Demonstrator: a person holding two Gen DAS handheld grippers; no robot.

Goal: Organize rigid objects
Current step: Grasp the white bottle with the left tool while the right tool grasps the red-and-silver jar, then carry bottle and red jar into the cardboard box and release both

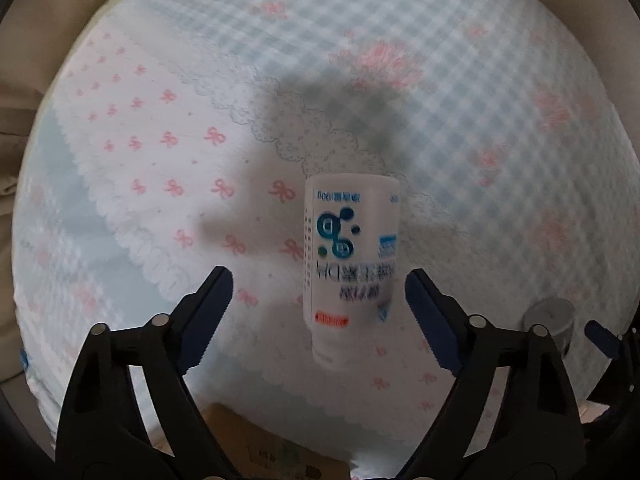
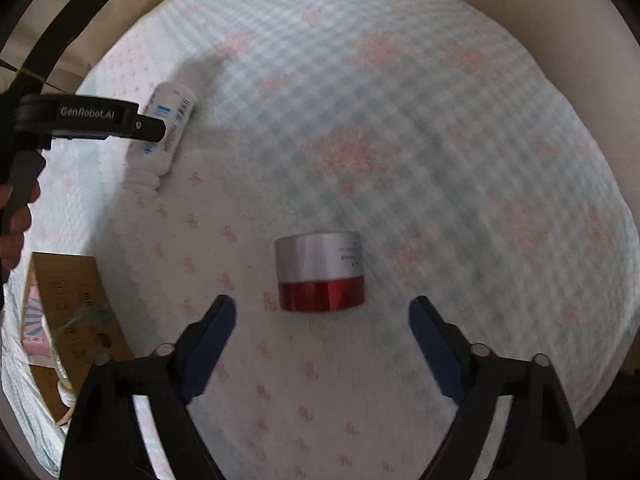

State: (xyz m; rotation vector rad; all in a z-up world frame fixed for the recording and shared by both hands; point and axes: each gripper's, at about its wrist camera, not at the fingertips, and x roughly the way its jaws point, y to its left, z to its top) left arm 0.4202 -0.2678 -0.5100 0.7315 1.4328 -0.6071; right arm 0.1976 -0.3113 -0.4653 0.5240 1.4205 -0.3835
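Observation:
A white bottle (image 1: 348, 264) with a blue and teal label lies on the patterned bed sheet, cap toward me, just ahead of my open left gripper (image 1: 319, 292). It also shows in the right wrist view (image 2: 164, 136), partly behind the left gripper's body. A red jar with a silver lid (image 2: 321, 271) lies on its side on the sheet, just ahead of my open right gripper (image 2: 322, 316). Both grippers are empty. The jar's silver lid also shows at the right edge of the left wrist view (image 1: 554, 316).
A cardboard box (image 2: 76, 312) with items inside sits on the bed at the left; its edge shows at the bottom of the left wrist view (image 1: 256, 436). The sheet (image 2: 440, 140) spreads far ahead and right. A beige wall lies beyond.

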